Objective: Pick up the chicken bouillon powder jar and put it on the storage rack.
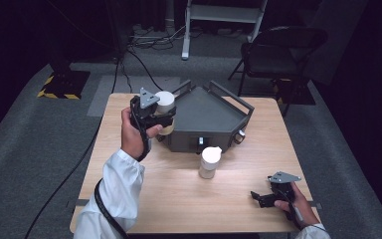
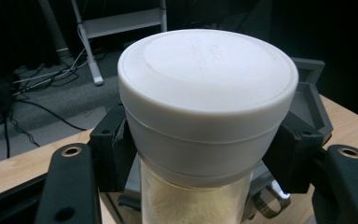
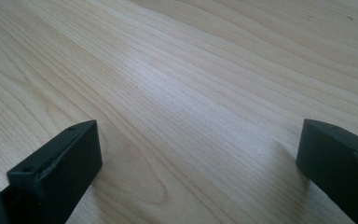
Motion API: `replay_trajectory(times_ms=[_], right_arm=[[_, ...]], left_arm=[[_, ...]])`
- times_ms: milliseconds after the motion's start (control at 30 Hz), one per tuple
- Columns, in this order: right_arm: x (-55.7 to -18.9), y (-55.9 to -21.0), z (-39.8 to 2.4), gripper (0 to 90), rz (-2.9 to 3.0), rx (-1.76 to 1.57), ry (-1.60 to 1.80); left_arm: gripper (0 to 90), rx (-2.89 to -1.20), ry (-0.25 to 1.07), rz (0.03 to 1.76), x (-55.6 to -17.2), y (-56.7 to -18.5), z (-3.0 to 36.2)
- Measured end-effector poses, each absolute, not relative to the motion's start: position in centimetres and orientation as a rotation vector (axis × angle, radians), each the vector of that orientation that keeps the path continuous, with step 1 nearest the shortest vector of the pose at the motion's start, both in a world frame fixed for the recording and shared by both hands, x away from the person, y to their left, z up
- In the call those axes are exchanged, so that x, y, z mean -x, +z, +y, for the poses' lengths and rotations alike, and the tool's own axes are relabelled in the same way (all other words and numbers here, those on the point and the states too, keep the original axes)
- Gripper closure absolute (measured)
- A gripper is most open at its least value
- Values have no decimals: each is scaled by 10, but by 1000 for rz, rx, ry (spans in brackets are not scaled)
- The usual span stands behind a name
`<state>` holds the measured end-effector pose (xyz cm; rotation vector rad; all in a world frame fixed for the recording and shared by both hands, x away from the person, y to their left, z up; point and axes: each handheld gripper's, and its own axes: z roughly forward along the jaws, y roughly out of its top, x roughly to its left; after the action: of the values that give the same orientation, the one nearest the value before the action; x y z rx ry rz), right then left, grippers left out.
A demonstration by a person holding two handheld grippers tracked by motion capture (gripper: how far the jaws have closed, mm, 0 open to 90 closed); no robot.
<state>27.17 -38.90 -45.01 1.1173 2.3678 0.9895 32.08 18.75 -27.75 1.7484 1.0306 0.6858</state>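
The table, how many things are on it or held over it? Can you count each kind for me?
White-capped jars: 2, one standing on the table, one clamped in the left gripper
Grey trays: 1
Grippers: 2, left and right
Total: 5

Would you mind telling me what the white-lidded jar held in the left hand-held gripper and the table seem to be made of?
White-lidded clear jar: its lid looks like matte white plastic, smooth and evenly moulded; the body is see-through, plastic or glass, with pale contents inside. Light wooden table: wood or wood-look laminate, with visible grain and a soft sheen.
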Motion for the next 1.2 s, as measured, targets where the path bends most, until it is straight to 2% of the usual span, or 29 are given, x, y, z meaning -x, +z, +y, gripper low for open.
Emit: replay_trajectory(times_ms=[267, 700, 1200], right_arm=[[-272, -450, -389, 0, 2368, -1116, 990], [-271, -450, -390, 0, 2368, -1115, 990], [-271, -450, -391, 0, 2370, -1113, 992]], left_arm=[[334, -1764, 690, 1002, -333, -269, 173], [334, -1775, 658, 1012, -359, -275, 157], [333, -1836, 681, 1049, -385, -285, 135]])
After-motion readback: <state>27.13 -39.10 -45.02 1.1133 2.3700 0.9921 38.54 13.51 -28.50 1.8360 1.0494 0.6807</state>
